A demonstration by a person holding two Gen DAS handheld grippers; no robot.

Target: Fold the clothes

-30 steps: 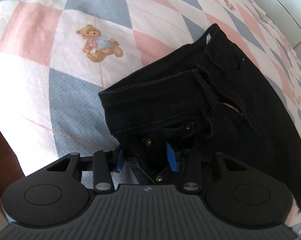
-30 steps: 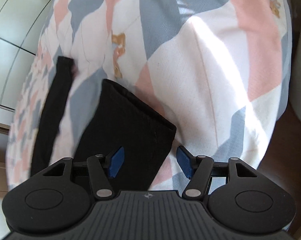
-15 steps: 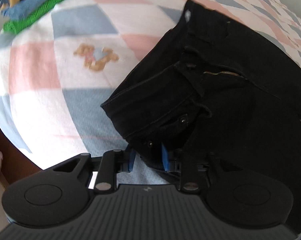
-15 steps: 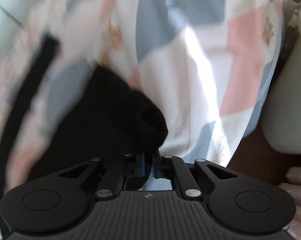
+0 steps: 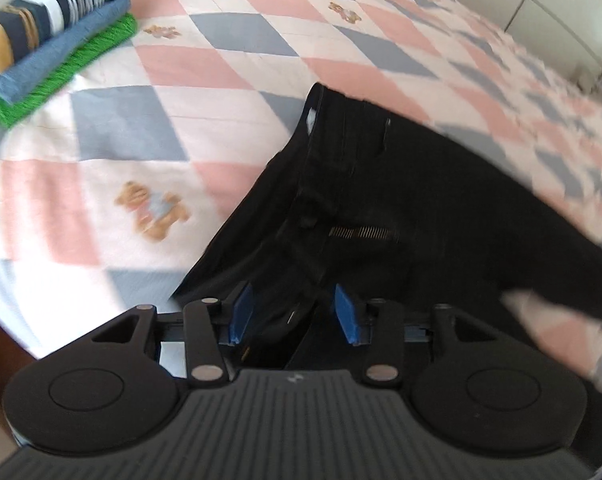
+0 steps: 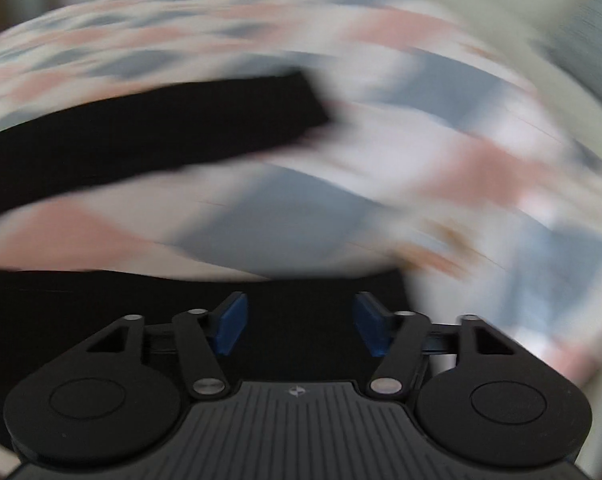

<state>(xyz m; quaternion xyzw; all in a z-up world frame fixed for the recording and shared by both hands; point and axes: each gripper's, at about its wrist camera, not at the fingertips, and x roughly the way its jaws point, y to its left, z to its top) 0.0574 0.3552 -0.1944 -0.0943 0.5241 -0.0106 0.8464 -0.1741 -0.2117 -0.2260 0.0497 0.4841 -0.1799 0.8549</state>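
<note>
Left wrist view: black jeans (image 5: 401,208) are lying across a bed quilt (image 5: 221,64) patterned in pink, blue and white diamonds with small teddy bears, the waistband pointing toward the far side and the brass zipper (image 5: 363,233) showing at the open fly. The left gripper (image 5: 293,314) is hovering over the near edge of the jeans, its jaws opening; dark denim is sitting between the blue pads (image 5: 241,312), and no pad is visibly pressing on it. A stack of folded clothes (image 5: 53,36) — striped on top, blue in the middle, green at the bottom — is resting at the quilt's far left corner, well apart from the jeans.

Right wrist view: the picture is smearing with motion blur. The right gripper (image 6: 299,328) is sitting over black cloth that is filling the lower left, its jaws opening and its pads (image 6: 231,326) standing clear of the fabric on either side. One trouser leg (image 6: 153,132) is stretching as a dark band across the quilt (image 6: 441,128) beyond, its hem end lying toward the middle of the frame.
</note>
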